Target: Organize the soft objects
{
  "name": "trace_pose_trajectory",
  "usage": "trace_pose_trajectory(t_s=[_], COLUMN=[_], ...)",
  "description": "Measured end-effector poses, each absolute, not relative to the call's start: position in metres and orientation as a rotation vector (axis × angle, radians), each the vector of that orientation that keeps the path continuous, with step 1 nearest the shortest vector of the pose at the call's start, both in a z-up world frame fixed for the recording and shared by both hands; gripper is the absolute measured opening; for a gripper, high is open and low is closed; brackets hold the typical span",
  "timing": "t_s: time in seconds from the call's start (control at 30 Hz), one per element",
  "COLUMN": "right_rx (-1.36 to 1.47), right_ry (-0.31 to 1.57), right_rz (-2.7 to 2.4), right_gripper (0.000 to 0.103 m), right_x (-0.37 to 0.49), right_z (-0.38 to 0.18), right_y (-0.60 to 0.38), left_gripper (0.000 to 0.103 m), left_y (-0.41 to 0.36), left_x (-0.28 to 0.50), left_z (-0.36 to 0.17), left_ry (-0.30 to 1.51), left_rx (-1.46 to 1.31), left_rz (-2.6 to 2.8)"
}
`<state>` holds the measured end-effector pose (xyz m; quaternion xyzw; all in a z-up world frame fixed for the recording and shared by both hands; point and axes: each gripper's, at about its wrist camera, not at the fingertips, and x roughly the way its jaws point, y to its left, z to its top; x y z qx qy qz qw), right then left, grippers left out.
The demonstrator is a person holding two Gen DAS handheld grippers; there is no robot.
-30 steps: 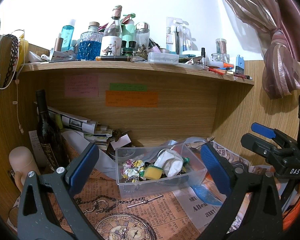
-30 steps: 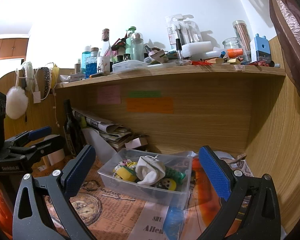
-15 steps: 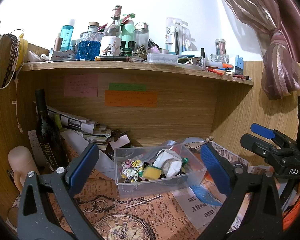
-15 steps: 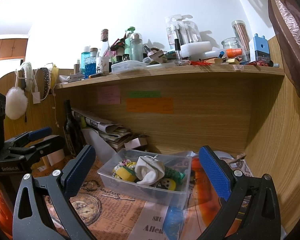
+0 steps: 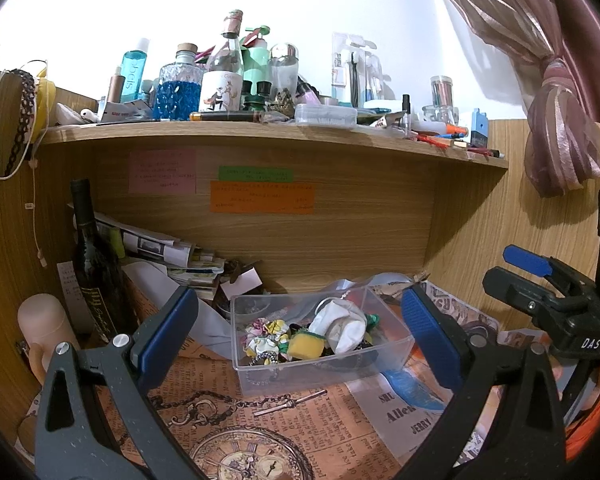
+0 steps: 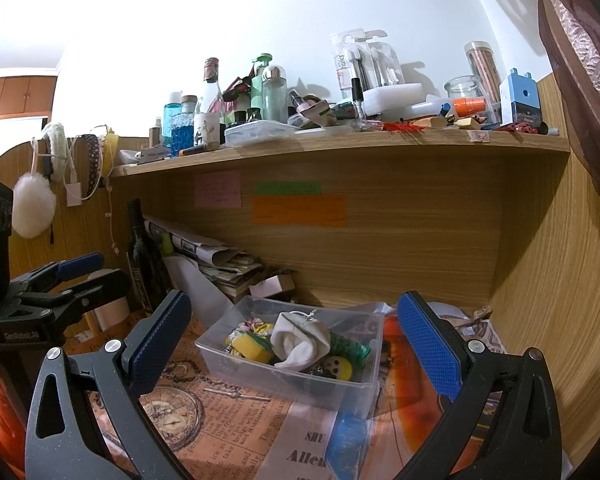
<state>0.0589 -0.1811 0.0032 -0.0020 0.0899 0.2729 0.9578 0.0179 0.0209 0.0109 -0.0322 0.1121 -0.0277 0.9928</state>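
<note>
Left wrist view: nothing has shifted over the last second, so sorting has stalled. Left tongs (image 5: 296, 330) stand apart, empty, before the clear plastic bin (image 5: 392, 346) on the counter (image 5: 292, 432); it holds a white sock (image 5: 342, 322) and a yellow sponge (image 5: 306, 347).

Right wrist view: right tongs (image 6: 294, 340) likewise apart, empty, unmoved.

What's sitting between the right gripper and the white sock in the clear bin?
Nothing visible. The right gripper is open and apart from the clear bin, whose top has no lid. The white sock lies on top of the other items, uncovered.
</note>
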Motion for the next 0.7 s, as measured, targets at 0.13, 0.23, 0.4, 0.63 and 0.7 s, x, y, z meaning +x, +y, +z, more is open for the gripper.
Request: trace_pose_trajectory(t_s=[0.13, 0.23, 0.4, 0.63, 0.7], right_rx=[-0.005, -0.004, -0.005, -0.007, -0.006], right_ry=[0.182, 0.182, 0.183, 0.189, 0.195], right_rz=[0.553, 0.553, 0.554, 0.558, 0.560], right_gripper=[0.103, 0.103, 0.103, 0.103, 0.103], right_x=[0.059, 0.059, 0.059, 0.059, 0.060], right_z=[0.003, 0.003, 0.003, 0.000, -0.002], right_y=[-0.181, -0.181, -0.180, -0.180, -0.180], left_gripper=[0.103, 0.103, 0.103, 0.103, 0.103], left_y=[0.022, 0.021, 0.024, 0.030, 0.032], left_x=[0.018, 0.018, 0.018, 0.022, 0.024], left_z=[0.010, 0.010, 0.010, 0.008, 0.006], left_ry=[0.228, 0.228, 0.231, 0.241, 0.247], left_rx=[-0.062, -0.063, -0.060, -0.064, -0.063], left_rz=[-0.057, -0.057, -0.066, -0.080, -0.083])
